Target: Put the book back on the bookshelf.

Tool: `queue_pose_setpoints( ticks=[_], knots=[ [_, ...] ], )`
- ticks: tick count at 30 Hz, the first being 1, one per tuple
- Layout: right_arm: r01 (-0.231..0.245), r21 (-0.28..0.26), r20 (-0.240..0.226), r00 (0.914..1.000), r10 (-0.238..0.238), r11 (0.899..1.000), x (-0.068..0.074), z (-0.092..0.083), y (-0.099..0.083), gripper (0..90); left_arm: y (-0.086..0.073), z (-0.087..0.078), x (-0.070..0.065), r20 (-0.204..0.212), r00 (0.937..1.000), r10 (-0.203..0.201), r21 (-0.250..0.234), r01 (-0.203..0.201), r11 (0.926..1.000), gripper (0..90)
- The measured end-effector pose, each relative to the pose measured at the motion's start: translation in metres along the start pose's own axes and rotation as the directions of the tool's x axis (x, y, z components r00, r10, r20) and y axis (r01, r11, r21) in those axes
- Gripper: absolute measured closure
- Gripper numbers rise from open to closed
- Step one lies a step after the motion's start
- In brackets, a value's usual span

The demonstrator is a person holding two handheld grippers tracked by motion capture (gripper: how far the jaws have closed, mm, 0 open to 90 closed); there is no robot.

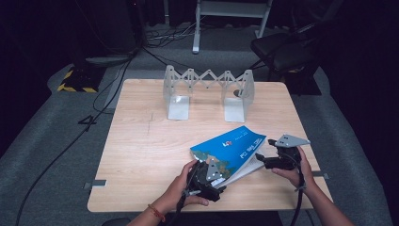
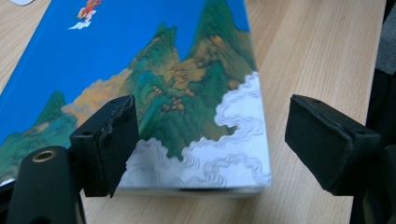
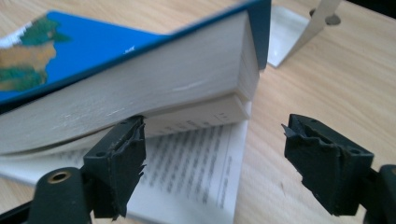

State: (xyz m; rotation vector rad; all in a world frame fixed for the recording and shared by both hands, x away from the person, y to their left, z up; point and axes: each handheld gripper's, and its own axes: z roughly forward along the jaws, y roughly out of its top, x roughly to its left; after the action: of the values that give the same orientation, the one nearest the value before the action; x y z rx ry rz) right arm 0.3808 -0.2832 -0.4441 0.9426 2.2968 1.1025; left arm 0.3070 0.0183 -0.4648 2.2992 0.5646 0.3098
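Note:
A thick book with a blue cover (image 1: 233,146) lies on the wooden table (image 1: 141,141) near its front right. The cover and most of the pages are raised along the right side, baring a printed page (image 3: 201,154) below. My left gripper (image 1: 217,173) is at the book's near left corner, jaws open. The painted mountains and clouds on the cover (image 2: 187,93) lie between and beyond those jaws (image 2: 212,144). My right gripper (image 1: 266,151) is at the book's right edge, jaws wide open. Its left fingertip (image 3: 121,154) sits under the raised block of pages (image 3: 140,88).
A folding metal book rack (image 1: 207,89) stands at the back of the table, its two end plates resting on the wood. A dark chair (image 1: 282,52) and floor cables (image 1: 108,80) lie beyond the table. The table's front edge runs just below both hands.

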Motion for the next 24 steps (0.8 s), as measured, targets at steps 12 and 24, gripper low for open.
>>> queue_pose_setpoints(
  ticks=[12, 24],
  knots=[
    [-0.004, -0.048, 0.036, 0.9994, 0.005, 0.999, 0.007, 0.01, 0.032, 20.9, 0.005, 0.004, -0.009, -0.088, 0.996, 0.01, 0.0, -0.011, 0.9999, 16.3],
    [-0.036, -0.085, 0.038, 0.9985, 0.04, 0.996, 0.006, 0.017, 0.043, 21.0, 0.004, 0.01, -0.001, -0.207, 0.9783, -0.001, -0.013, -0.002, 0.9999, 30.5]
  ],
)
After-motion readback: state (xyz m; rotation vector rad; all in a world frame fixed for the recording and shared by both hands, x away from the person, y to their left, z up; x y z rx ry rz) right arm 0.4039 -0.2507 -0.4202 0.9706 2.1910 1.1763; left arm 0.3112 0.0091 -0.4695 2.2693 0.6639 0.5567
